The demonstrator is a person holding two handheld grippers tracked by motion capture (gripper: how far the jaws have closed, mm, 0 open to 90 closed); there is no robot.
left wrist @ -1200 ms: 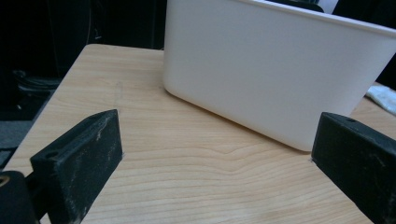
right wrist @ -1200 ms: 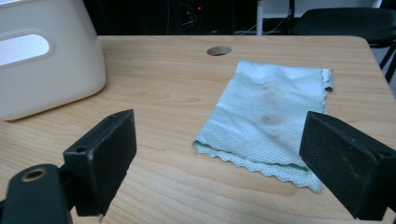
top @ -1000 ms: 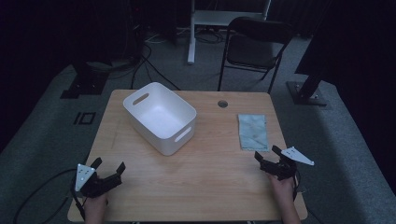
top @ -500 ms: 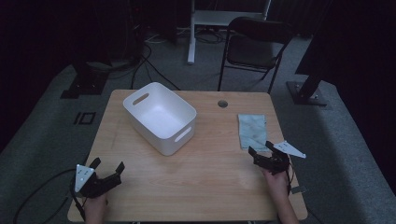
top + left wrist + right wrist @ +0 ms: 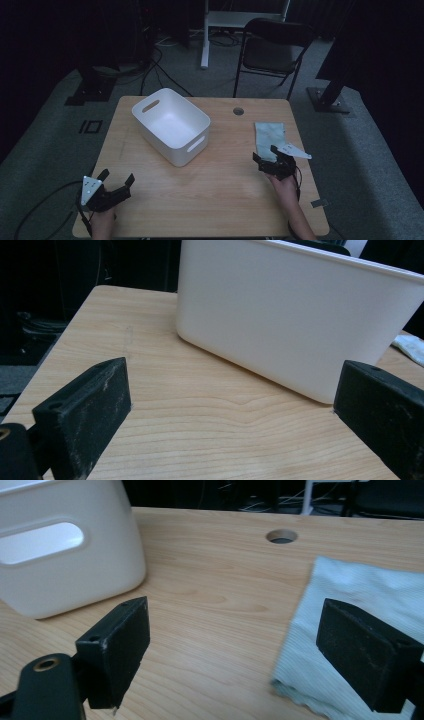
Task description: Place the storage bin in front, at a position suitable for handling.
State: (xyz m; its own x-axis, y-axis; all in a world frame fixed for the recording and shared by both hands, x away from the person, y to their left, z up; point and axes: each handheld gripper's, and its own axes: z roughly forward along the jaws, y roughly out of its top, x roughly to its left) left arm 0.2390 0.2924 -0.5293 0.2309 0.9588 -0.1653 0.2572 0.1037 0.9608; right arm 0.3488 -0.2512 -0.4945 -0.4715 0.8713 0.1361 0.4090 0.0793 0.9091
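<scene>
Standing wide open and gripping nothing, the jaws of the right gripper (image 5: 267,157) are hovering at the near corner of the folded pale cloth (image 5: 270,137), one jaw over bare wood and the other over the cloth's edge, as the right gripper view is showing it (image 5: 360,610). By my reading the work is only beginning: the cloth is lying flat and unlifted at the right side of the worktop (image 5: 220,200), and the grasp, the lift and any carrying are all waiting to be done. The left gripper (image 5: 116,181) is resting near the front left corner, its jaws also spread apart and empty, facing the white bin (image 5: 300,315). That bin (image 5: 172,125) is sitting left of centre, well apart from the cloth, and its inside is looking bare.
</scene>
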